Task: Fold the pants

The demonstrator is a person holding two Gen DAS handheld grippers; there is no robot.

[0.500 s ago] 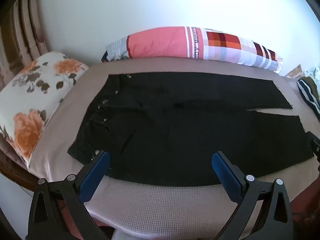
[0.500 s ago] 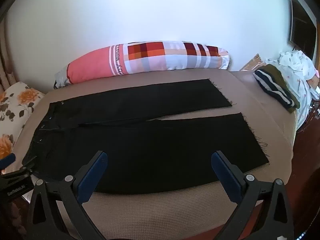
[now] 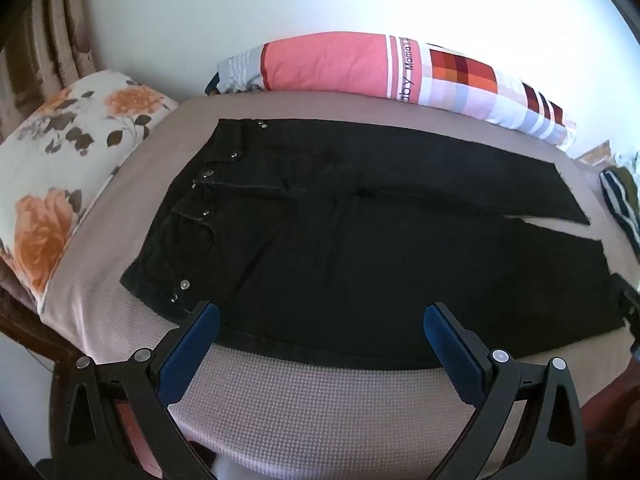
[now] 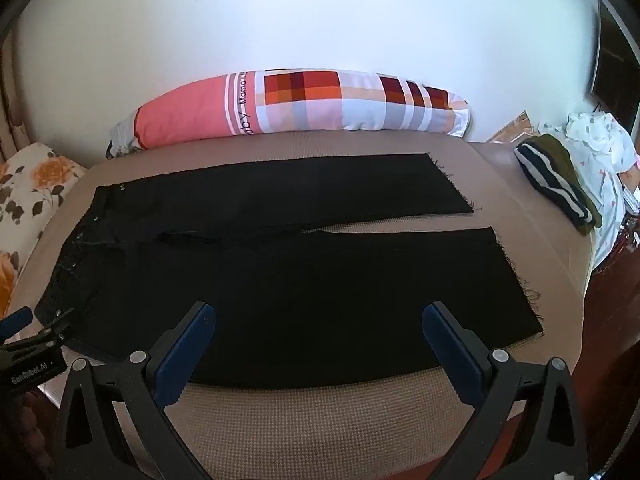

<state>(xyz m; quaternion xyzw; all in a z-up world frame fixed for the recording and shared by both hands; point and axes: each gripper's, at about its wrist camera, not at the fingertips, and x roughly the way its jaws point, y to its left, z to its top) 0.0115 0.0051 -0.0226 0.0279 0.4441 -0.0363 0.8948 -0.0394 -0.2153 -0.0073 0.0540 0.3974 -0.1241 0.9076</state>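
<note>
Black pants [image 3: 360, 232] lie flat and spread out on the tan bed cover [image 3: 320, 408], waistband to the left, both legs to the right; they also show in the right wrist view [image 4: 300, 280]. My left gripper [image 3: 320, 320] is open and empty, above the near edge of the pants near the waistband end. My right gripper [image 4: 318, 320] is open and empty, above the near edge of the near leg. The left gripper's tip shows at the left edge of the right wrist view [image 4: 24, 320].
A long pink and checked pillow [image 4: 300, 104] lies along the back wall. A floral pillow [image 3: 68, 168] is at the left end. Striped and dark clothes [image 4: 560, 184] and a white dotted cloth [image 4: 600, 140] are piled at the right end. The bed's front edge is near.
Both grippers have moved slightly closer to the near edge of the pants. The pants have not moved.
</note>
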